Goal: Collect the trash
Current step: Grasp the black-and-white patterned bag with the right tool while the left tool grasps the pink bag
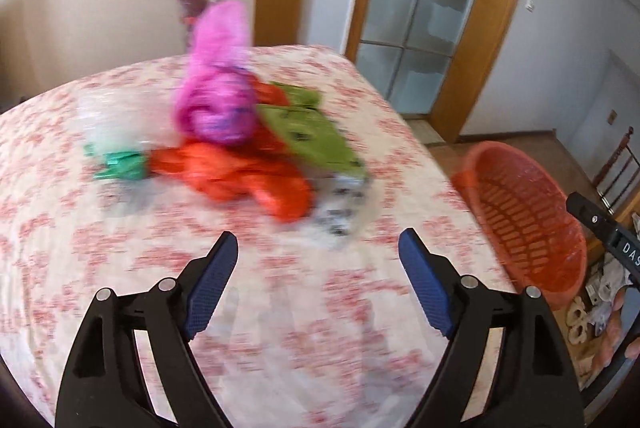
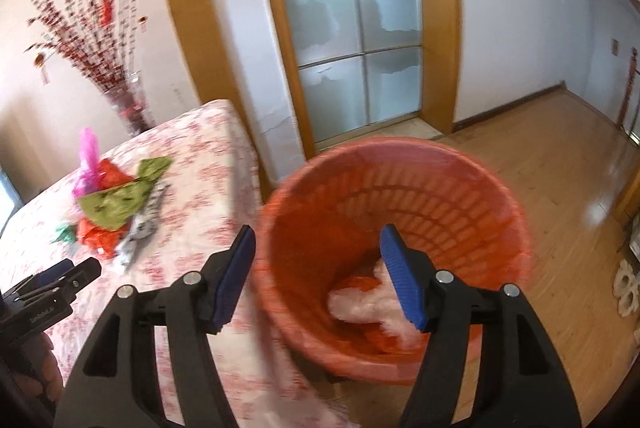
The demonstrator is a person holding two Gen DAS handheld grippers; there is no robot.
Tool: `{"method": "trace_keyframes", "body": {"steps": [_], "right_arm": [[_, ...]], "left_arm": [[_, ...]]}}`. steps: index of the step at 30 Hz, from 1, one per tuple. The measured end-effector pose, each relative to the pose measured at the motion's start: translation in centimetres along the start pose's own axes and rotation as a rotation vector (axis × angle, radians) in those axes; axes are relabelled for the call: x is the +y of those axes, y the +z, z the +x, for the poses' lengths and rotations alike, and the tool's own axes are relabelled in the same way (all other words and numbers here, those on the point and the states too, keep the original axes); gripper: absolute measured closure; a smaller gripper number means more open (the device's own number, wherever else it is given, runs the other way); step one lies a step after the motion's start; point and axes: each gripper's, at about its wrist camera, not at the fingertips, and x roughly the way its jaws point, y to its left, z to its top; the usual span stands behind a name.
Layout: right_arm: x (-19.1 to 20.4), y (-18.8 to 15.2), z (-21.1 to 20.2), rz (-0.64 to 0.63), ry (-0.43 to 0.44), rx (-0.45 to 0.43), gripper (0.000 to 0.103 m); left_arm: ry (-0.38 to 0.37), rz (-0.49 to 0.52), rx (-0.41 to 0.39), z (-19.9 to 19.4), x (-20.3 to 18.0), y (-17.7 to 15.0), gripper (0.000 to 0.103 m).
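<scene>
A heap of trash lies on the table [image 1: 280,308]: a pink plastic bag [image 1: 218,88], an orange-red bag [image 1: 240,172], a green wrapper [image 1: 316,136], a green scrap [image 1: 120,166], a clear plastic piece [image 1: 112,120] and a black-and-white wrapper [image 1: 340,204]. My left gripper [image 1: 318,248] hangs open over the cloth short of the heap, nothing between its fingers. An orange basket [image 2: 400,196] stands on the floor by the table's edge, with pale pink and orange trash [image 2: 368,304] at its bottom. My right gripper [image 2: 318,244] is open above the basket's mouth, holding nothing.
The table carries a red-and-white flowered cloth [image 2: 192,188]. A glass vase with red branches [image 2: 132,104] stands at its far corner. A frosted glass door [image 2: 352,28] in a wooden frame is behind. Wooden floor [image 2: 560,168] spreads right; slippers [image 2: 628,288] lie there.
</scene>
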Motion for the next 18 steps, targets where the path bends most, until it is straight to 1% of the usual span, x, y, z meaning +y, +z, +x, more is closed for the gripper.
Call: {"method": "trace_keyframes", "body": {"steps": [5,9,12,18], "right_arm": [[4.6,0.0,1.1,-0.071,0.062,0.023,0.041],[8.5,0.2,2.4,-0.128,0.109,0.044,0.051],[11.0,0.1,3.8,-0.156,0.134,0.074,0.057],[15.1,-0.8,6.9,-0.186,0.176,0.156,0.058]], "left_arm": [[0.072,-0.054,-0.020,-0.9,4.7,-0.6,0.021],[0.115,-0.109,-0.032,-1.8,8.0,-1.0,0.020],[0.141,-0.150,-0.042,-2.4,10.5,-1.2,0.020],[0.162,-0.208,-0.055,-3.2,13.6,-1.5,0.019]]}}
